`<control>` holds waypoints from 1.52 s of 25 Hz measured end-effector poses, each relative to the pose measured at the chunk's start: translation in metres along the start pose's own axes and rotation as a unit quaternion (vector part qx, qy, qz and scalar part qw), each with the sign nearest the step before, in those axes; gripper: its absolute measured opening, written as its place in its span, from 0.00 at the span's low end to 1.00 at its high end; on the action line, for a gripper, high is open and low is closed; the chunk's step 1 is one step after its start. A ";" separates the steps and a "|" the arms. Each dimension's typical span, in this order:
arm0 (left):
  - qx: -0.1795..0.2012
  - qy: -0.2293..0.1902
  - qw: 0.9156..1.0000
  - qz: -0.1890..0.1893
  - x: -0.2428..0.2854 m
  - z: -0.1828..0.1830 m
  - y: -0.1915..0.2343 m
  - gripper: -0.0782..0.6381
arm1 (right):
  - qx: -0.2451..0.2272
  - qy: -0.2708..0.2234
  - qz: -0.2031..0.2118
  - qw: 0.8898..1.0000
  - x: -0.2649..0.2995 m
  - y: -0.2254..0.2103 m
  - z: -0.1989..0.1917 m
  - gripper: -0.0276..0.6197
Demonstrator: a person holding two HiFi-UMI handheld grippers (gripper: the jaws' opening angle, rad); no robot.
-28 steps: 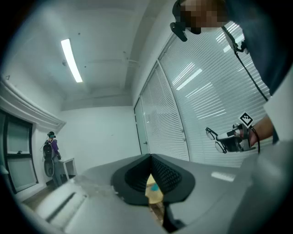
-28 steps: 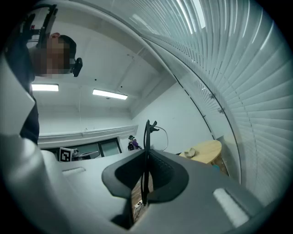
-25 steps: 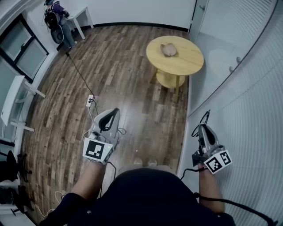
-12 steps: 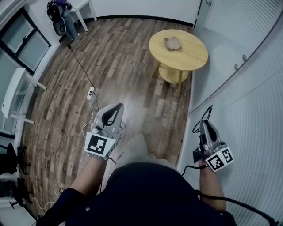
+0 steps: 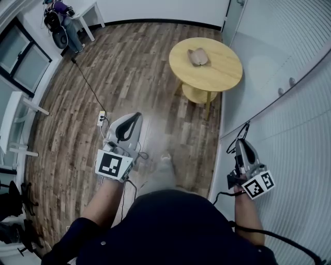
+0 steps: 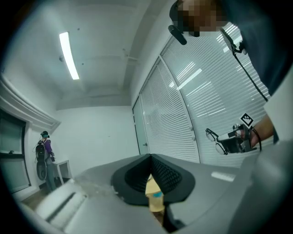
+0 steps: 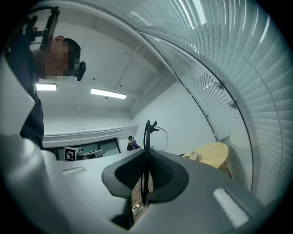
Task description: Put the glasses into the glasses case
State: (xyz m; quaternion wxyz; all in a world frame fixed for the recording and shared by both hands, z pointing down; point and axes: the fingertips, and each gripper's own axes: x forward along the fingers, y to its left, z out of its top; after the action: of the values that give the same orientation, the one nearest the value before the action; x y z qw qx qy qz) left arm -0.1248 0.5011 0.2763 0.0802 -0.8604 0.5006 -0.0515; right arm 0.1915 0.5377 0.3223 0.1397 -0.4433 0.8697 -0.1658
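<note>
Round wood counter (image 5: pixel 220 77) on plank floor (image 5: pixel 134 67). Left of it: power strip (image 5: pixel 101 118) w/ cable (image 5: pixel 85 83); further left, white desk (image 5: pixel 87 9) & person (image 5: pixel 58 9). Right of it: blinds wall (image 5: pixel 292 129).

Your right gripper (image 5: pixel 242 142) holds the glasses (image 5: pixel 229 147) beside the blinds (image 5: pixel 295 150); glasses case (image 5: pixel 198 57) lies on round wooden table (image 5: pixel 222 72).

Bare wooden floor (image 5: pixel 150 67) is left open ahead, up to the round table (image 5: pixel 222 72). The right side is closed off by the wall of blinds (image 5: pixel 289 134), just beside the right gripper (image 5: pixel 243 145). At left, the floor is crossed by a cable (image 5: pixel 87 87) and a power strip (image 5: pixel 102 118).
</note>
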 end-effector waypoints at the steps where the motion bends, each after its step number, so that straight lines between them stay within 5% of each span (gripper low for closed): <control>1: -0.006 0.004 1.000 -0.004 0.013 -0.006 0.007 0.11 | 0.000 -0.001 -0.005 1.000 0.010 -0.006 0.001 0.09; 17: -0.025 -0.022 0.999 -0.041 0.179 -0.026 0.138 0.11 | 0.006 0.002 -0.045 0.999 0.185 -0.068 0.014 0.09; 22: -0.028 0.008 0.999 -0.044 0.216 -0.044 0.177 0.11 | 0.002 -0.006 -0.051 0.999 0.233 -0.076 0.023 0.09; 31: -0.026 -0.017 0.996 -0.080 0.277 -0.048 0.187 0.11 | 0.019 0.000 -0.062 0.998 0.271 -0.114 0.019 0.09; 38: -0.038 0.013 0.998 -0.046 0.327 -0.068 0.210 0.11 | 0.030 0.027 -0.044 0.998 0.326 -0.176 0.015 0.09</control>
State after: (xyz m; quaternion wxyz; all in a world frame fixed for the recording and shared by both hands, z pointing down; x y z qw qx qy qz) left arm -0.1544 0.1083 0.3060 0.0382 -0.8844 0.4628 -0.0472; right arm 0.1394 0.1720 0.3502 0.1221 -0.4724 0.8472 -0.2099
